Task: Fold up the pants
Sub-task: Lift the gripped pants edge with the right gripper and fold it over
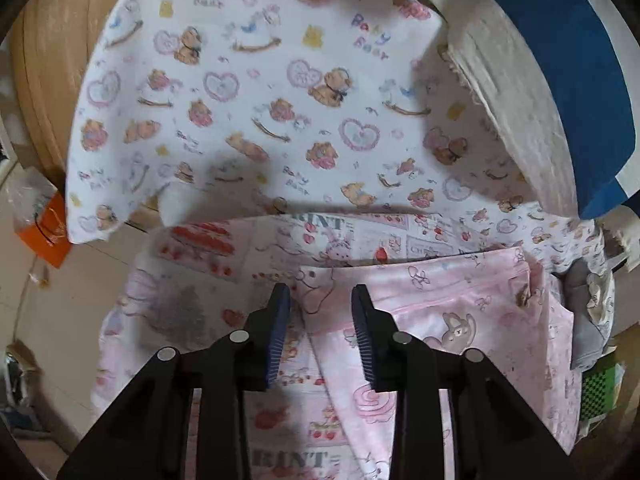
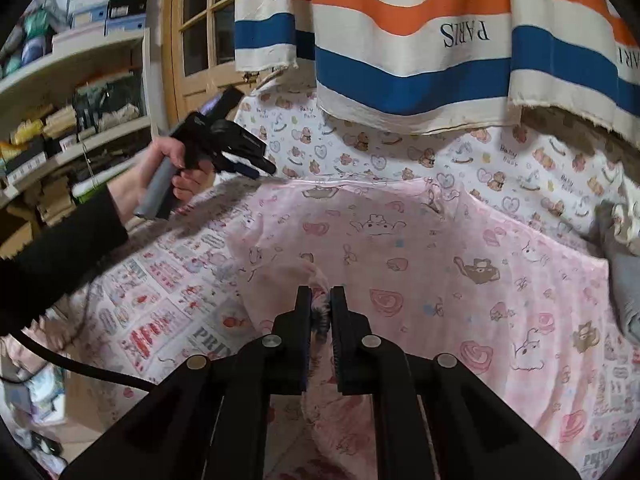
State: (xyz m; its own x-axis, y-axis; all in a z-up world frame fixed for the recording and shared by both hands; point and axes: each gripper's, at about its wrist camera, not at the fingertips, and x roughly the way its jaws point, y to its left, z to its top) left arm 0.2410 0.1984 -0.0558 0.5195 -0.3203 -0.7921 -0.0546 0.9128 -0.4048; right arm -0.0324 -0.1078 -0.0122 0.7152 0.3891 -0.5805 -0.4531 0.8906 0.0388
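Note:
Pink printed pants (image 2: 420,248) lie spread over a work surface; in the left wrist view they show at the lower right (image 1: 460,320). My right gripper (image 2: 321,300) is shut on a bunched edge of the pants near their front left corner. My left gripper (image 1: 321,300) is open and empty, its fingers hovering above the pants' far left corner. It also shows in the right wrist view (image 2: 256,168), held by a hand at the far left edge of the pants.
A teddy-bear print cloth (image 1: 248,80) and a pink "PRINT" cloth (image 2: 160,280) cover the surface. A striped orange-blue-white fabric (image 2: 440,40) hangs at the back. Grey clothing (image 2: 624,280) lies at the right. Shelves (image 2: 60,100) and a wooden door (image 2: 196,40) stand left.

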